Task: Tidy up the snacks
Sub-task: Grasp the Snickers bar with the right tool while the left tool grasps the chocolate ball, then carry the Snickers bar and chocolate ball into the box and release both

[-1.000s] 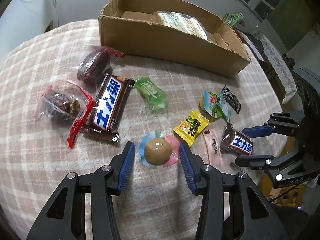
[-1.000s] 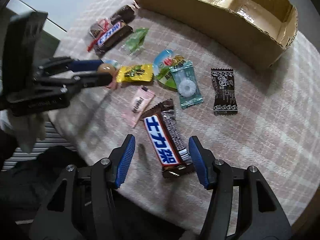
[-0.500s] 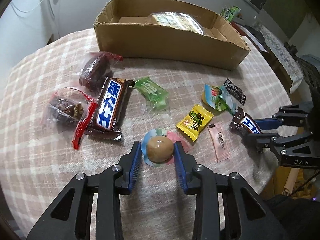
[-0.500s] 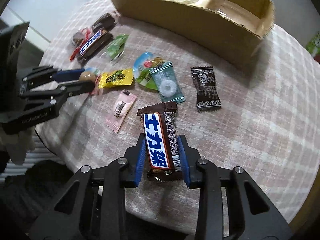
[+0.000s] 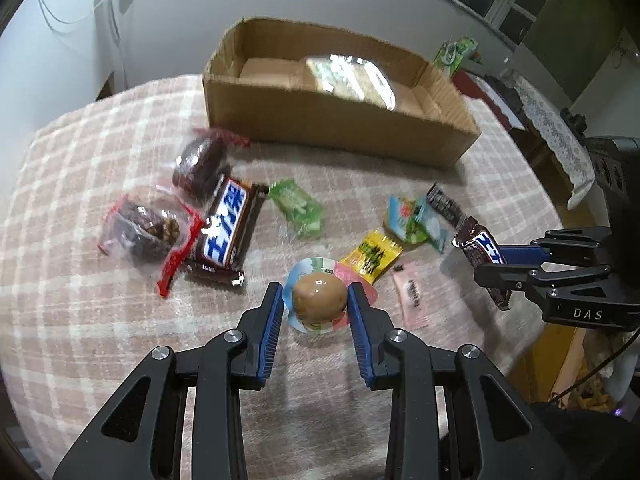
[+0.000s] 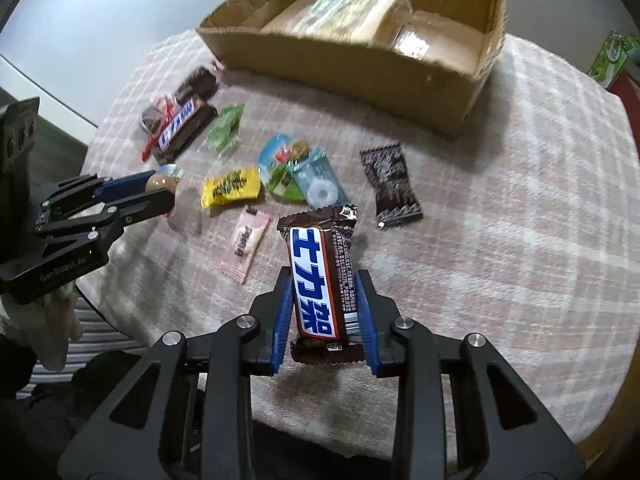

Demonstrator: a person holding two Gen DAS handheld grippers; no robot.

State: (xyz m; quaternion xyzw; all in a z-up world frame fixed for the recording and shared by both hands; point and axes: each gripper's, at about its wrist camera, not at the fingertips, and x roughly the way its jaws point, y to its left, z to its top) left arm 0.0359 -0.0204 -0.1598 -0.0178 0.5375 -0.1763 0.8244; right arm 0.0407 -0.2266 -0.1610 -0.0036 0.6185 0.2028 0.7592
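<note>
1. Gripping a brown egg snack in a pastel wrapper, the left gripper has its blue pads pressed against both sides of it, fingers narrow.
2. In the right wrist view the left gripper shows from the side, at the table's left edge, with the egg at its tips.
3. The right gripper clamps a small chocolate bar, brown with a blue-on-white label; the bar stands nearly upright between the narrow fingers, its top end above the cloth.
4. The same bar shows in the left wrist view, pinched in the right gripper at the right side.
5. A cardboard box sits at the far side of the table, which wears a pink checked cloth; a clear packet lies inside the box.
6. Loose on the cloth, left group: a big chocolate bar, two clear red-edged packs of dark snacks touching it, and a green candy just beside it.
7. Middle group: a yellow candy, a pink sachet, and a round green-blue pack overlapped by a clear wrapper holding a white ring.
8. A dark brown candy lies apart, to the right of the ring wrapper and near the box.
</note>
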